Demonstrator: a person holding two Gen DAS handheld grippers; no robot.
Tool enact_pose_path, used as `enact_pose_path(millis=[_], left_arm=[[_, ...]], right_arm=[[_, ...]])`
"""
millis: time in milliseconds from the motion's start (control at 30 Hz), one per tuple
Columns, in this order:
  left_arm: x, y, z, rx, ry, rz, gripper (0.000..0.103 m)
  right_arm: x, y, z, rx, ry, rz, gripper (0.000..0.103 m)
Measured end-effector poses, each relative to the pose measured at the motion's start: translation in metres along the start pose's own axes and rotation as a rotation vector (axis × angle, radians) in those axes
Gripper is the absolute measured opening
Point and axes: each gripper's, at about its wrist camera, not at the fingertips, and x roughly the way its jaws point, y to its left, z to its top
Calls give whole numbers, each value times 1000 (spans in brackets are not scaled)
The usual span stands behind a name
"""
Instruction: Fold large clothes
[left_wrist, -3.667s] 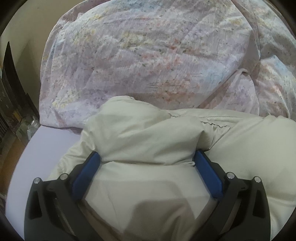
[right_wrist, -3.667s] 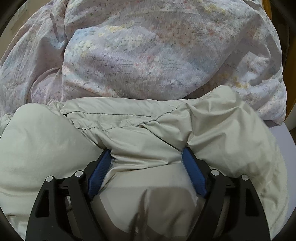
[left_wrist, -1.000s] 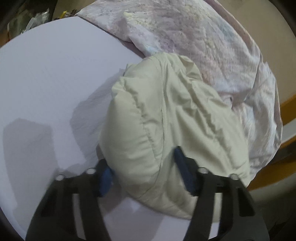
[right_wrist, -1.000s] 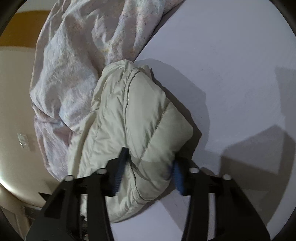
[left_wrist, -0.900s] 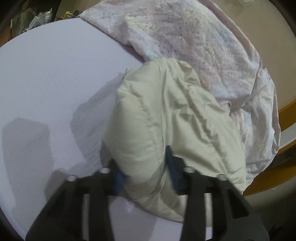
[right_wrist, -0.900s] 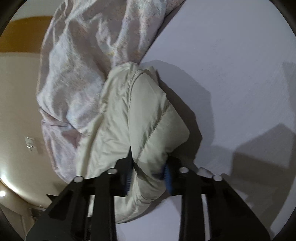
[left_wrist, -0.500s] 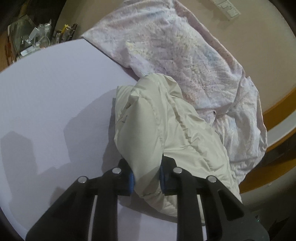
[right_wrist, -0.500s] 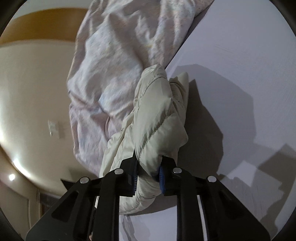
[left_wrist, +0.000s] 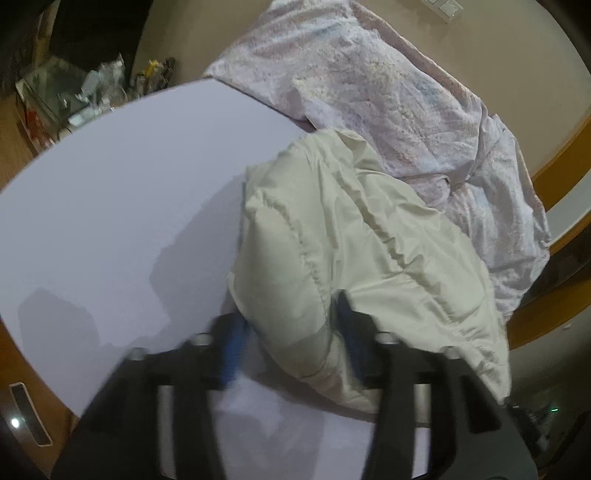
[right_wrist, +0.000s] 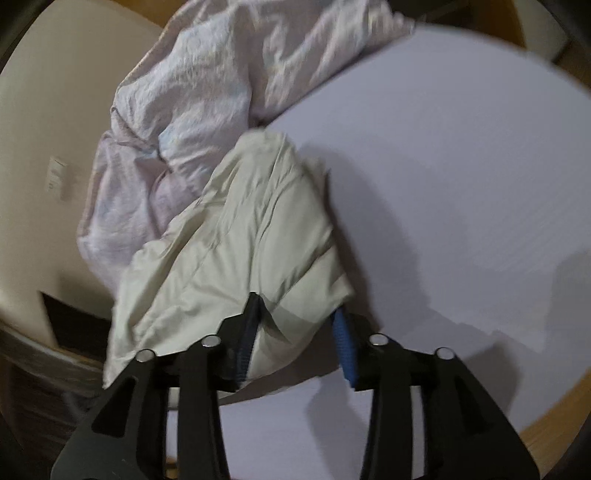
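A puffy cream jacket (left_wrist: 351, 240) lies bundled on the lavender bed sheet (left_wrist: 129, 203), against a floral duvet (left_wrist: 388, 92). My left gripper (left_wrist: 291, 343) straddles the jacket's near end; its jaws are opening, and the padding bulges between the blurred blue pads without being pinched. In the right wrist view the same jacket (right_wrist: 240, 240) runs from the duvet (right_wrist: 184, 92) toward my right gripper (right_wrist: 297, 343). Its jaws are opening too. The jacket's corner sits between them, against the left pad and clear of the right one.
The bare lavender sheet (right_wrist: 461, 166) spreads wide beside the jacket. A cluttered side table (left_wrist: 92, 88) stands past the bed's far corner. A wooden bed frame (left_wrist: 565, 147) borders the duvet side, and a wall switch (right_wrist: 55, 177) shows on the beige wall.
Half a second ago both grippers were pinched tight on the jacket's ends. Both have since drawn back and upward, and their jaws have spread wide around the padding.
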Motion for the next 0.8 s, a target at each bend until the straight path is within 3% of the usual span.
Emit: enact_pose_path(millis=[33, 100, 167, 367, 533, 667, 800], left_arm=[[-2, 1, 0, 5, -10, 1, 71], [-6, 2, -2, 12, -22, -4, 75], [-8, 5, -4, 4, -16, -7, 79], [3, 8, -13, -30, 22, -40, 84], [10, -1, -15, -30, 11, -53, 87], [17, -5, -14, -49, 10, -65, 88], [24, -10, -15, -44, 21, -68, 88]], right_arm=[[-7, 7, 1, -31, -47, -55, 48], [-15, 20, 2, -85, -120, -119, 50], [-14, 42, 3, -147, -156, -127, 50], [32, 125, -11, -366, -58, 13, 50], [63, 185, -34, -531, -43, 77, 49], [81, 213, -50, -634, -59, 62, 47], [93, 212, -61, -668, -49, 29, 47]])
